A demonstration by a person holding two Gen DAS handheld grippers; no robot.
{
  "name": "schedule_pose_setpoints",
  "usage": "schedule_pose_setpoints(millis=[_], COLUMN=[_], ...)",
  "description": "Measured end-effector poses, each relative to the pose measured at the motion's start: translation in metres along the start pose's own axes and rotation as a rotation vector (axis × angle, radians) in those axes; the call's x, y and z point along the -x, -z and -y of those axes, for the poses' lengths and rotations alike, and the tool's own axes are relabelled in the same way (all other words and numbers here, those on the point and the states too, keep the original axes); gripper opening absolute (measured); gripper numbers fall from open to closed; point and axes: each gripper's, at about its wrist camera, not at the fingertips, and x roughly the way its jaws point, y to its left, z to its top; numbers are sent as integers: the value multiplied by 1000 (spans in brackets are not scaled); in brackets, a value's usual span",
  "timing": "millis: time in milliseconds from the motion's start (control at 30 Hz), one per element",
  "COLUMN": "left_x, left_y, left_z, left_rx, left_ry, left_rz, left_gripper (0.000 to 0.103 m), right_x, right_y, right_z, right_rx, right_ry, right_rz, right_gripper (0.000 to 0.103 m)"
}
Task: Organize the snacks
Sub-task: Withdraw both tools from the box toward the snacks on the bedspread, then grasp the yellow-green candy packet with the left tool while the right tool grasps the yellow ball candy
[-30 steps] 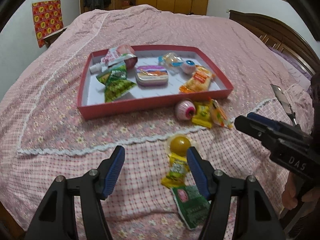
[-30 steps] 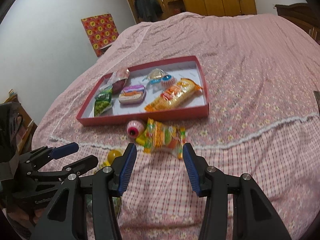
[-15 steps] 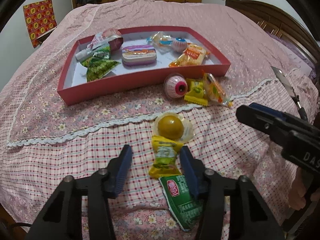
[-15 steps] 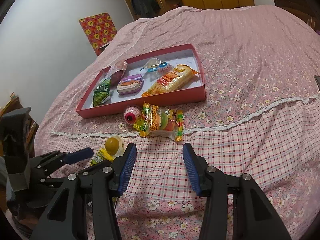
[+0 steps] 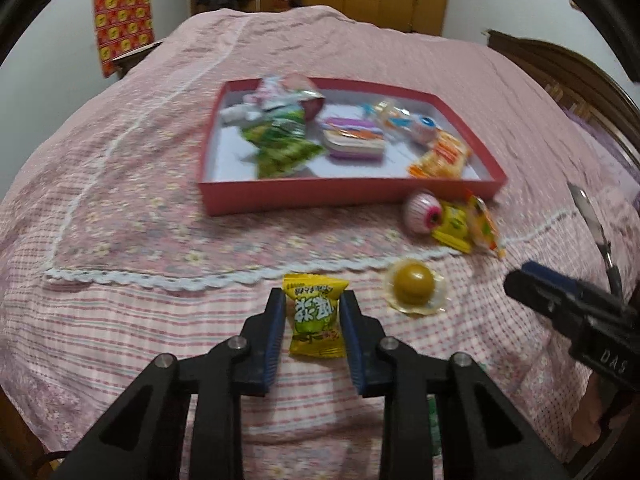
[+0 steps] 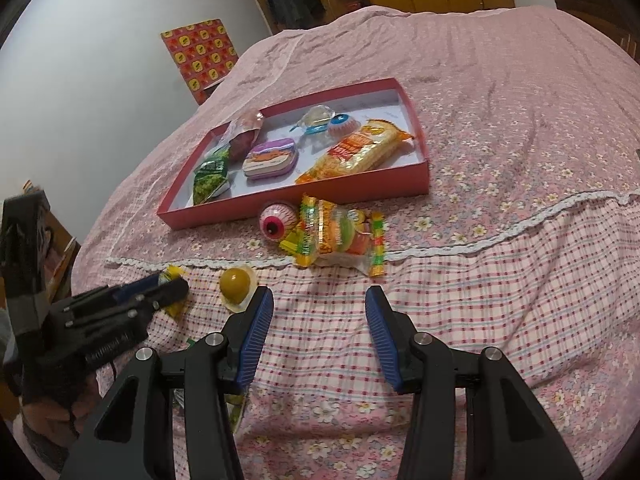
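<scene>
- My left gripper (image 5: 313, 320) has just been closing and now clamps the yellow candy packet (image 5: 315, 316) by its two long sides, low over the bed (image 5: 120, 320), well short of the red tray (image 5: 348, 194).
- The packet looks light, soft and crinkly; I judge a squeeze across the padded middle safer than the thin crimped ends.
- Its long axis runs along my fingers, printed face up, top end pointing toward the tray.
- My right gripper (image 6: 318, 336) hangs with jaws apart and nothing between them, near the gummy pack (image 6: 340, 236) and eyeball candy (image 6: 276, 222).
</scene>
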Motion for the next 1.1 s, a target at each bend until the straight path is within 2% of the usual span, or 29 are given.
schedule_pose_setpoints(millis=[133,500,900,1100], left_x=[0,-4,-7,-10], left_y=[-2,2,6,6], left_z=[-19,-43,-46,-47], left_rx=[58,125,134,138], left_ry=[-6,-10,7,11], left_rz=[6,5,4,2], left_gripper=[29,29,29,29], right_x=[-6,-29,-57,-59], right_y=[0,-1,1,3], right_z=[-12,-50,-66,-65], right_rx=[24,111,141,135], right_ry=[-4,-25,-2,-1], right_rz=[-15,-53,-98,-91], right_gripper=[49,49,48,46])
